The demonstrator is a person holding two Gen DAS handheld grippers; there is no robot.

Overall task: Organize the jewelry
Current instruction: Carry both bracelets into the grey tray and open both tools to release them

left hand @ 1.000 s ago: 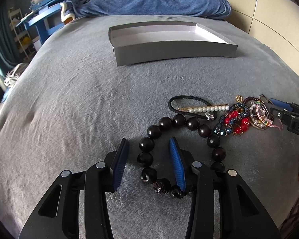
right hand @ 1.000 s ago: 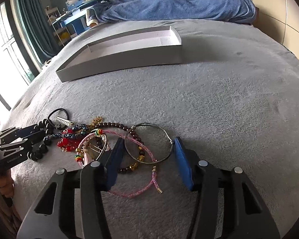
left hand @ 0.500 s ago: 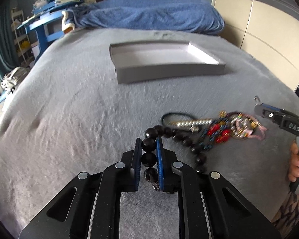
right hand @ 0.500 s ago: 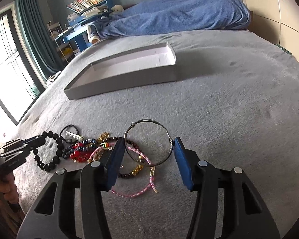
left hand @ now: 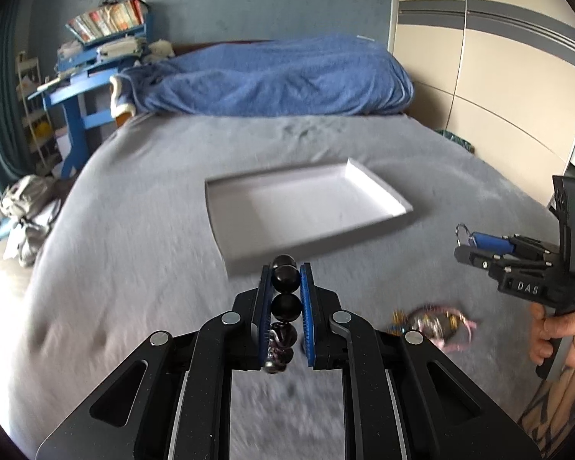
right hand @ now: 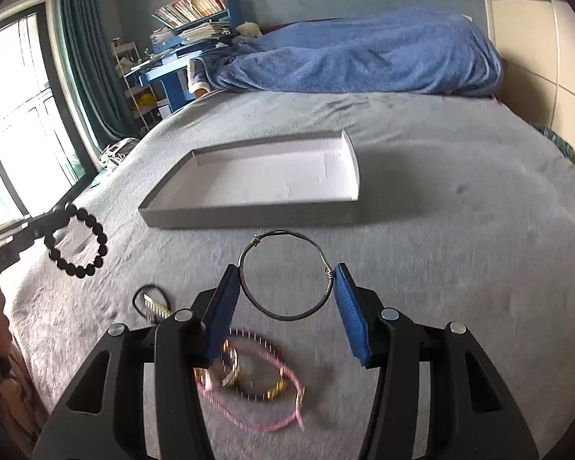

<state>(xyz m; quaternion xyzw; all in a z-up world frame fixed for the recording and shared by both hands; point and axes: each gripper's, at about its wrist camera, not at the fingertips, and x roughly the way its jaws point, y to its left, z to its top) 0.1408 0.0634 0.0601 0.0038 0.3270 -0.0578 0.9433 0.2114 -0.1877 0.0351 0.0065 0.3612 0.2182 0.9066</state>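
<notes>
My left gripper (left hand: pixel 285 295) is shut on a black bead bracelet (left hand: pixel 285 304) and holds it in the air above the grey bed; the bracelet also hangs in the right wrist view (right hand: pixel 78 243). My right gripper (right hand: pixel 285 295) is shut on a thin wire bangle (right hand: pixel 285 278), lifted off the bed. A shallow grey box (right hand: pixel 257 188) lies ahead of both grippers; it also shows in the left wrist view (left hand: pixel 306 207). A pile of other bracelets (right hand: pixel 249 379) lies on the bed below the right gripper, seen blurred in the left wrist view (left hand: pixel 435 324).
A black hair tie with a pearl clip (right hand: pixel 151 304) lies left of the pile. A blue blanket (left hand: pixel 272 76) is heaped at the bed's far end. A blue desk (left hand: pixel 76 92) stands far left and a wardrobe (left hand: pixel 498 88) on the right.
My left gripper closed on the black bead bracelet and lifted it off the bed. My right gripper closed on the wire bangle and lifted it. Both moved up and toward the box.
</notes>
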